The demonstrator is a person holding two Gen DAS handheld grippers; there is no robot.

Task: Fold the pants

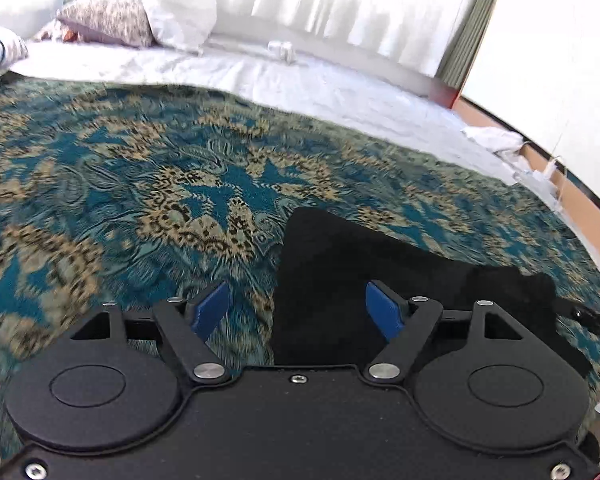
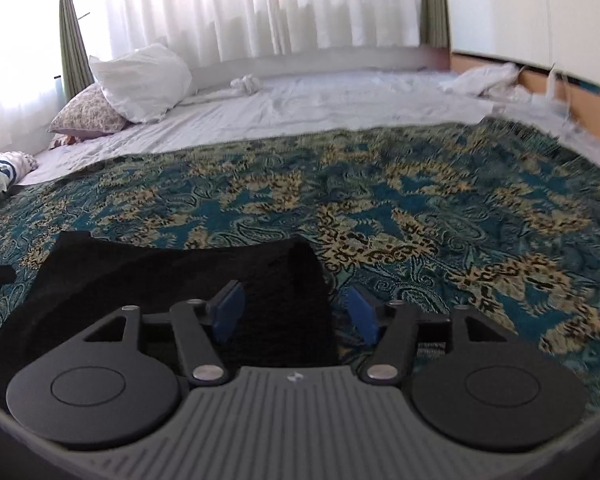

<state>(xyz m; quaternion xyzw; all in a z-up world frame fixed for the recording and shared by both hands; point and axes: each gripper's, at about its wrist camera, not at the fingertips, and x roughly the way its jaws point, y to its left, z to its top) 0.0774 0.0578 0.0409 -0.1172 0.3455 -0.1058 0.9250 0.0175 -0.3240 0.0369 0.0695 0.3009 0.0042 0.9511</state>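
At far left a floral patterned pillow (image 2: 90,112) and a plump white pillow (image 2: 142,82) lean together on the rumpled white bedsheet (image 2: 300,108), under sheer white curtains (image 2: 260,8) edged by olive drapes (image 2: 70,40). Nearer lies a teal-and-gold paisley bedspread (image 2: 440,208), with the folded black pants (image 2: 180,280) flat on it. The left gripper (image 1: 298,310) and right gripper (image 2: 296,312) hover over the pants' edges, blue pads parted, grasping nothing. A pale wooden bed frame (image 2: 540,80) runs at right
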